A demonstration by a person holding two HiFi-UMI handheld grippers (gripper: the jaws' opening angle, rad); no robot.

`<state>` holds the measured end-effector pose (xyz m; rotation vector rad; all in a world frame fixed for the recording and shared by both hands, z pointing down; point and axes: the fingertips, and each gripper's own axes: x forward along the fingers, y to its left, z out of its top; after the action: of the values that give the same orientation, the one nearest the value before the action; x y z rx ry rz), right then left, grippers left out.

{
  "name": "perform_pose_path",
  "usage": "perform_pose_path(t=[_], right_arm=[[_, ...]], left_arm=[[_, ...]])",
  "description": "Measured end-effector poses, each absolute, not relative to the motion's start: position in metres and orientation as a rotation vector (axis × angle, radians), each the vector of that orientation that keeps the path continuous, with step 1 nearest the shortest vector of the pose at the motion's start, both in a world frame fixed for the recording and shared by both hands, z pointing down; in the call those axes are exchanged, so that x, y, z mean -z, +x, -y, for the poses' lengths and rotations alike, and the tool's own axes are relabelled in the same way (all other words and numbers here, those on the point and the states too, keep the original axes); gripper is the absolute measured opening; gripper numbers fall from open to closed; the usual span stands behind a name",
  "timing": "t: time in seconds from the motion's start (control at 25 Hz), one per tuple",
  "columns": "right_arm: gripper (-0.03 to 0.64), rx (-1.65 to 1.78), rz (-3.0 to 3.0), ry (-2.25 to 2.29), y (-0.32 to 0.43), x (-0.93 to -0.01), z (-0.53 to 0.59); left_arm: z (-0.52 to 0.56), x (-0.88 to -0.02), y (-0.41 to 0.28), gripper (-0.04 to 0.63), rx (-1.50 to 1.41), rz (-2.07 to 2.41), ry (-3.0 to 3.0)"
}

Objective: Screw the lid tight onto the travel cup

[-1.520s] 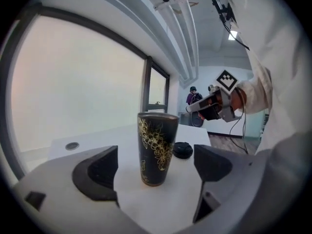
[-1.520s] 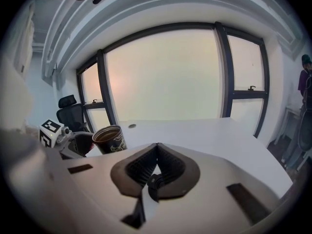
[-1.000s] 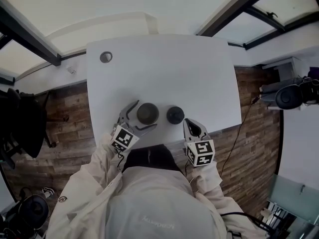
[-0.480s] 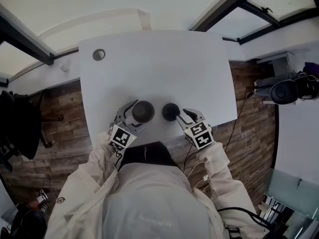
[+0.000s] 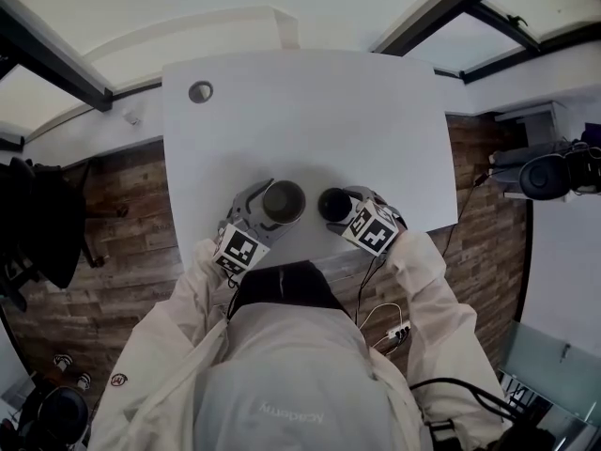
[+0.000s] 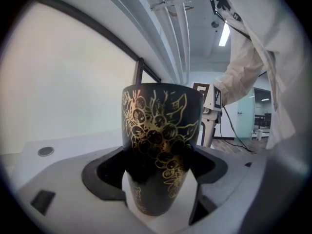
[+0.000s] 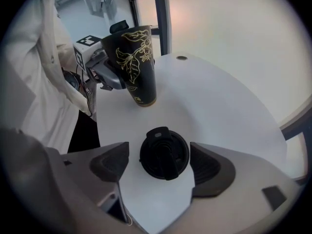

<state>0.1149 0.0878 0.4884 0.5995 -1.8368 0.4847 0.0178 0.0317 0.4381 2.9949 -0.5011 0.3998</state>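
Lid lies between just-opened right claw jaws; left claw apparently grips cup.

A white surface with rounded corners has 1 round grommet set near its far left corner. Dark wood-plank floor shows on both sides of it. A black chair-like shape stands on the floor well to the left, and black equipment sits off the right side. 1 dark beam crosses the upper left and another beam the upper right, over pale panels. A thin white cable hangs below the near edge.
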Motion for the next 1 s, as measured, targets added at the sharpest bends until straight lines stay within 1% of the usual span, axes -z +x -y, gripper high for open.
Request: perform_pose_path(t=[0.48, 1.0], right_arm=[[0.368, -0.439, 1.713, 0.466, 0.119, -0.516, -0.084], [0.367, -0.38, 1.685, 0.425, 0.121, -0.509, -0.085]], left_arm=[[-0.033, -0.438, 0.019, 0.4, -0.42, 0.484, 2.988], [-0.035, -0.434, 0.022, 0.4, -0.421, 0.495, 2.985]])
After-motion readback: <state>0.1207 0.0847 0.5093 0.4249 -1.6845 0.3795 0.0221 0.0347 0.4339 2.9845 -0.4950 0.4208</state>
